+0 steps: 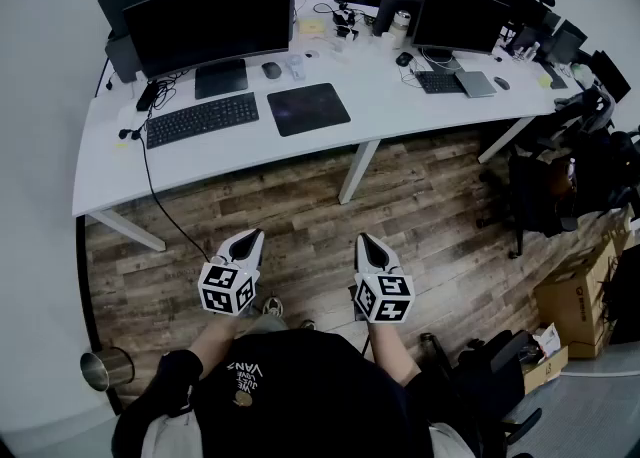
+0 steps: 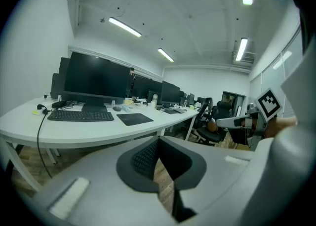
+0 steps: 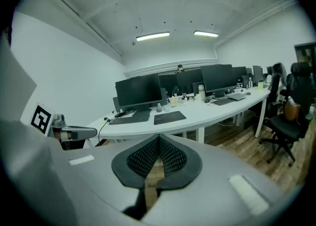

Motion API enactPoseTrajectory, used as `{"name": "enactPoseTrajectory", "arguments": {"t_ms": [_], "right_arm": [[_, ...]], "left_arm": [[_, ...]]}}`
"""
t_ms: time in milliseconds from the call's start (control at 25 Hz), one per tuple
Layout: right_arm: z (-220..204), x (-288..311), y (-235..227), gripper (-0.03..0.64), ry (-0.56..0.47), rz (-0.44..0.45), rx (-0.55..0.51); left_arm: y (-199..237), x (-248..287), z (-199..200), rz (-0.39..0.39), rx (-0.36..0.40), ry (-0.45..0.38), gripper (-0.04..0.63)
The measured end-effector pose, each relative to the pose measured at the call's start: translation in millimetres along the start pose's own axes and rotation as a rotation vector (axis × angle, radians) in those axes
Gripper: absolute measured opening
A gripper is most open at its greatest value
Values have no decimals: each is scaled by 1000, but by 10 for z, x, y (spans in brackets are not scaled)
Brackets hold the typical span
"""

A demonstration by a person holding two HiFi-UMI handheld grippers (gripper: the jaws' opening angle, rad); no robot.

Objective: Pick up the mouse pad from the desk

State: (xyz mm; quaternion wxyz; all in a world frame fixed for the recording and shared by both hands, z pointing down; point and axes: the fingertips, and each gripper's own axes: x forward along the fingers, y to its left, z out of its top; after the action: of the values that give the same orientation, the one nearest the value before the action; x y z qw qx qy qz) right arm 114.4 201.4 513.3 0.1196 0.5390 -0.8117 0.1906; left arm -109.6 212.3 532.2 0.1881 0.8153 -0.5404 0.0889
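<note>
Progress nil as yet. Left to do: reach, grip and lift mouse pad [image 1: 308, 108], lying flat on desk [image 1: 400, 111] just right of keyboard [image 1: 201, 119]. Holding left gripper [image 1: 254, 234] and right gripper [image 1: 364, 240] pressed together, empty, above wooden floor [image 1: 300, 201], well apart from desk.

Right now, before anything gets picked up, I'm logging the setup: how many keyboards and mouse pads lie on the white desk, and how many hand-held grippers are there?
Keyboards: 2
Mouse pad: 1
Hand-held grippers: 2
Total: 5
</note>
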Motion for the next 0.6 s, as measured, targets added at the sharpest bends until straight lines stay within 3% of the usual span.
{"name": "enactPoseTrajectory", "arguments": {"t_ms": [240, 400, 440, 480, 520, 600], "right_arm": [[-19, -81, -17, 5, -20, 25, -7], [29, -158, -12, 5, -95, 74, 42], [32, -159, -14, 5, -103, 88, 64], [25, -140, -11, 38, -98, 100, 82], [11, -106, -4, 95, -87, 110, 95], [-16, -32, 6, 180, -65, 116, 111]], "left_arm": [[-145, -97, -12, 13, 28, -20, 2], [-253, -196, 17, 15, 18, -108, 3], [-273, -206, 22, 14, 4, -123, 65], [-275, -202, 22, 13, -15, -129, 172], [-264, -187, 15, 12, -32, -125, 226], [-227, -137, -4, 12, -43, -106, 260]]}}
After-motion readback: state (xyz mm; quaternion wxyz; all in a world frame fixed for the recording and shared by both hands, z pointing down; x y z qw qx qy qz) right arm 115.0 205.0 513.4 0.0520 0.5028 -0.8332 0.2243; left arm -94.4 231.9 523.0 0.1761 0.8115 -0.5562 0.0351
